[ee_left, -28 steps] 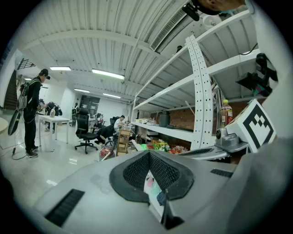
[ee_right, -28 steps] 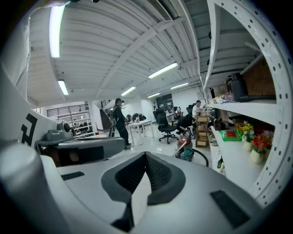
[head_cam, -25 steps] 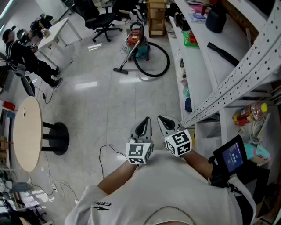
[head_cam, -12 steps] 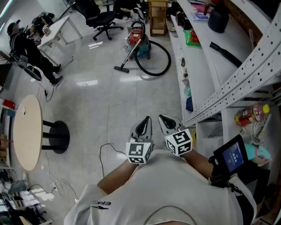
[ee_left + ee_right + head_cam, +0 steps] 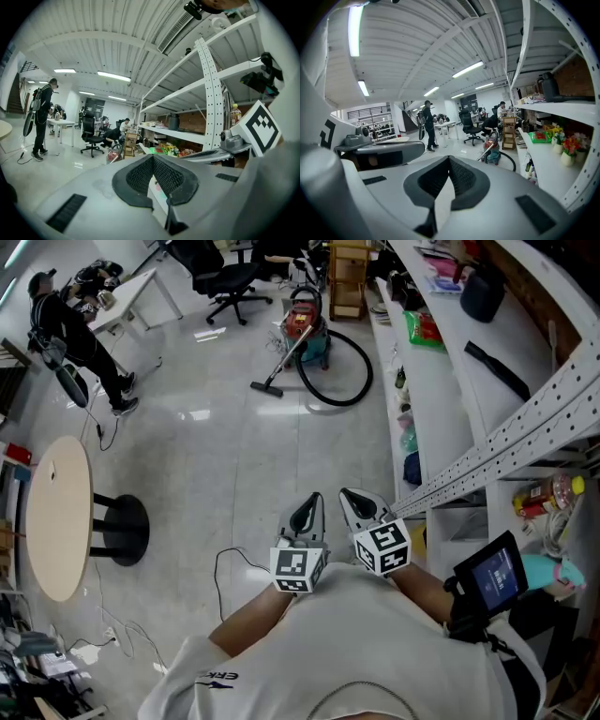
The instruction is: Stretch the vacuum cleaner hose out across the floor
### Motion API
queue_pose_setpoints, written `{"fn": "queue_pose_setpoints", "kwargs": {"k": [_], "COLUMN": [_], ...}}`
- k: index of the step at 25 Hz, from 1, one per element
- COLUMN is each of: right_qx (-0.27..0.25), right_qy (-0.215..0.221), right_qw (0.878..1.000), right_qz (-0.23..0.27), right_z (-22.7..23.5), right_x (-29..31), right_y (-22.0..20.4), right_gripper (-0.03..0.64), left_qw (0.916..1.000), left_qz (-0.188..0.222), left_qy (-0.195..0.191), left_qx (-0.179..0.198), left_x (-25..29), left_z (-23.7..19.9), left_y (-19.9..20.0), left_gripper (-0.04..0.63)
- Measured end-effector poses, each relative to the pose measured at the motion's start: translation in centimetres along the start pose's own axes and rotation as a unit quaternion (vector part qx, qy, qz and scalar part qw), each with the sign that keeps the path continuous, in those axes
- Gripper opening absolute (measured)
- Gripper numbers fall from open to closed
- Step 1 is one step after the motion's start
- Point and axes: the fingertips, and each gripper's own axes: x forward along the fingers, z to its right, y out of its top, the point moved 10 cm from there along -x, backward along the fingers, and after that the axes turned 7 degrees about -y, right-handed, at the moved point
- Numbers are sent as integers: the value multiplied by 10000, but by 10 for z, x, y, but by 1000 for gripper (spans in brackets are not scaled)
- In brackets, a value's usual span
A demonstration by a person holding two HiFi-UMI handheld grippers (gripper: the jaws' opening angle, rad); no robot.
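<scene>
A red and teal vacuum cleaner (image 5: 306, 326) stands on the floor far ahead, beside the shelving. Its black hose (image 5: 349, 365) curls in a loop on the floor, and its wand ends in a floor nozzle (image 5: 265, 386). In the right gripper view the vacuum cleaner (image 5: 493, 151) and hose (image 5: 510, 161) show small and distant. My left gripper (image 5: 307, 511) and right gripper (image 5: 357, 504) are held side by side close to my chest, both shut and empty, well short of the vacuum. The left gripper view shows the shut left gripper (image 5: 152, 174), the right gripper view the shut right gripper (image 5: 449, 177).
White shelving (image 5: 441, 381) with assorted items runs along the right. A round wooden table (image 5: 54, 517) on a black base stands left. A thin black cable (image 5: 230, 563) lies on the floor near my feet. A person (image 5: 70, 329) stands by a white desk far left; an office chair (image 5: 223, 279) sits behind.
The view has shifted forward: the vacuum cleaner, round table and person sit slightly lower and nearer in the head view. Both grippers stay shut in the same pose.
</scene>
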Motion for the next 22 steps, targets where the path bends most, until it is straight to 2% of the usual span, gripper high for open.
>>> {"fn": "queue_pose_setpoints", "kwargs": {"k": [6,12,22], "right_qx": [-2,59,110], "right_qy": [-3,-40,-75], "right_qw": [10000,9999,9999], "right_qz": [-28,-130,-27], "right_z": [-20,-15,50], "right_x": [22,51,129], "right_y": [3,7,52], "right_gripper": [0,0,0], "left_qw": [9999,9998,9998], "left_qz": [-24,-92,-75], "left_qy": [108,156,164], "left_qx": [65,-87,-23], "left_x": [-9,-3,87], "left_z": [-29,-55,-106], "left_y": [-2,-6,21], "left_gripper": [2,2,2]}}
